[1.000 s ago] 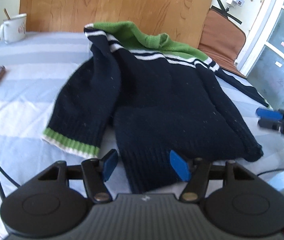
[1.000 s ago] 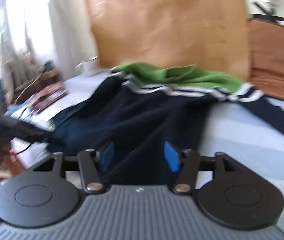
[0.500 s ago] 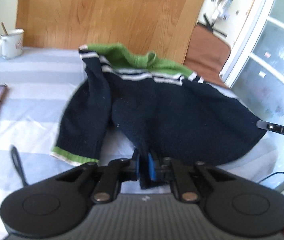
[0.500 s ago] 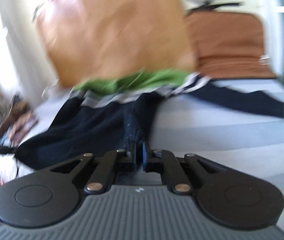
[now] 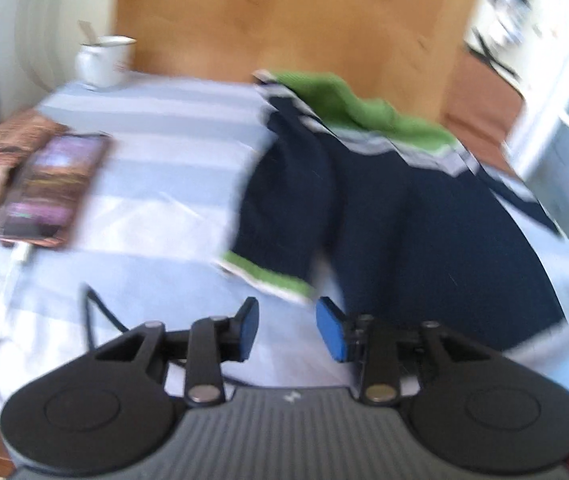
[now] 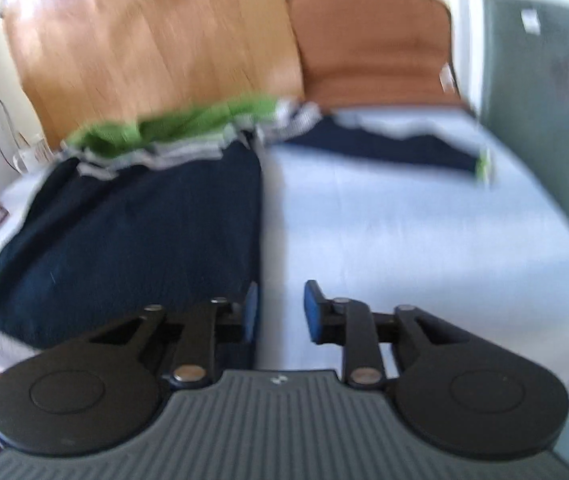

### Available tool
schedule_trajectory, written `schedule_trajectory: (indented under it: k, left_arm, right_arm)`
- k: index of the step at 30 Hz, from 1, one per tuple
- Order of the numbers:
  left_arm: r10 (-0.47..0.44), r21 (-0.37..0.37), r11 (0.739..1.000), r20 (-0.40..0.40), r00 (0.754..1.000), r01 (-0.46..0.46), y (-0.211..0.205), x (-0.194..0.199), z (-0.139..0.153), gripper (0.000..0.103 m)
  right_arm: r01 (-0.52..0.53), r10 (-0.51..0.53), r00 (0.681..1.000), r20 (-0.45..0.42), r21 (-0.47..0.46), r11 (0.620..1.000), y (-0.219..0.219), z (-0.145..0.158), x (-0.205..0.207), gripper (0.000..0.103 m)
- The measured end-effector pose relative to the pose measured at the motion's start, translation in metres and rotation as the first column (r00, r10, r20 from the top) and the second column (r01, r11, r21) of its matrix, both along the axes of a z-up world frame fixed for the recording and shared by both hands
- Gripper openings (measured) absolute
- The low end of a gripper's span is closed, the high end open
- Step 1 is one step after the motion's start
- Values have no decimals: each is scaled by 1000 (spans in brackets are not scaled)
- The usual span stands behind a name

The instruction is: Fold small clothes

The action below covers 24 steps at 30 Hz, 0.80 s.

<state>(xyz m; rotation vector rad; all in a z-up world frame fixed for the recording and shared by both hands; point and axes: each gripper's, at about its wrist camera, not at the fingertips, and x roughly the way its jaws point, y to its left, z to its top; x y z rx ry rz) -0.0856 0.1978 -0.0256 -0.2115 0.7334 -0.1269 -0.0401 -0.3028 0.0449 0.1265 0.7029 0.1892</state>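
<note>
Navy sweater lies flat on the striped cloth, both grippers parted and empty.

The navy sweater (image 5: 424, 216) with its green hood (image 5: 348, 108) lies spread on the blue-striped cloth (image 5: 156, 152); one sleeve (image 6: 388, 146) stretches away to the right. The left gripper (image 5: 286, 330) sits just near the green cuff (image 5: 268, 276), its jaws just reopened with nothing between them. The right gripper (image 6: 280, 312), likewise just reopened and empty, sits at the sweater's right edge. A white mug (image 5: 102, 60) stands at the far left; books (image 5: 48, 188) lie left.
</note>
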Motion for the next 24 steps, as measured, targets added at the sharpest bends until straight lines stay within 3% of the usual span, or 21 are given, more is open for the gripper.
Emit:
schedule_trajectory:
  k: [3,7,12,16,20,22,23,24]
  left_arm:
    - [57,-34,998,20,998,-56,14,11,0,55]
    - [46,-54,998,21,999,-45,15,26,-7,66]
    - [14,-57,998,59,998,-11,10,30,-9,67]
    - [59,-114,992,89,994,-49,25,23,-3,68]
    - [109,-134,986,92,990,-96,38,18,1,68]
    - [126,-123,986,97,987,-114,43,20,7,68]
    - [136,-116,985,101,986,-124,45,21,11,68]
    - [144,-109,985,106,984,-133,47,24,15,68]
  right_arm:
    - [-110,109,993,51,20,994,28,17,23,32]
    - [-308,305,952,38,101,946,96,21,62,32]
    - [-491,495,869,14,150,858,189,26,115,36]
    - [-597,602,799,2,129,792,270,15,148,46]
    - [-625,637,766,-82,135,769,330,-11,185,47]
    - [-630,647,748,-151,146,763,345,-23,195,26]
    - [-633,651,740,-168,151,759,349,-25,199,6]
    - [-646,666,729,-157,165,745,347,-18,200,6]
